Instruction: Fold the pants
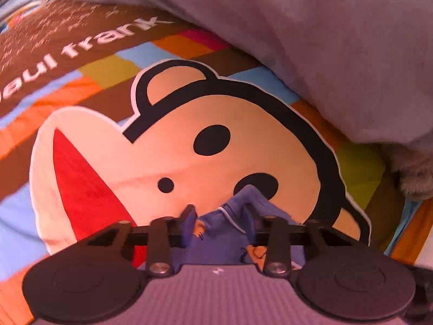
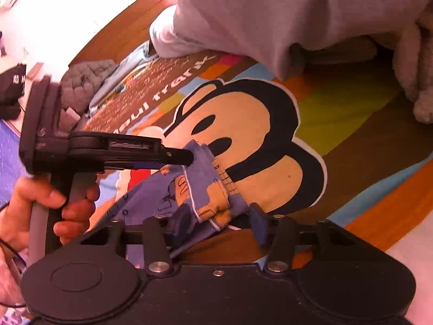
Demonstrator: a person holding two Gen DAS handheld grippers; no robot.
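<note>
The pants (image 2: pixel 200 189) are small, blue, with tan cartoon prints and white stitching. They hang bunched above a colourful monkey-face bedspread (image 2: pixel 259 140). My left gripper (image 1: pixel 220 216) has a fold of the pants (image 1: pixel 230 233) between its blue fingers, which stand a little apart. In the right wrist view the left gripper (image 2: pixel 189 157) comes in from the left and its tip meets the pants' top edge. My right gripper (image 2: pixel 219 222) has its blue fingers apart with the pants' hem bunched between them.
A grey blanket (image 1: pixel 311 40) lies heaped across the back of the bed and shows in the right wrist view (image 2: pixel 284 13). A fuzzy grey thing (image 2: pixel 414 81) sits at the right. A grey quilted item (image 2: pixel 84 81) and a wooden bed edge (image 2: pixel 130 29) are at far left.
</note>
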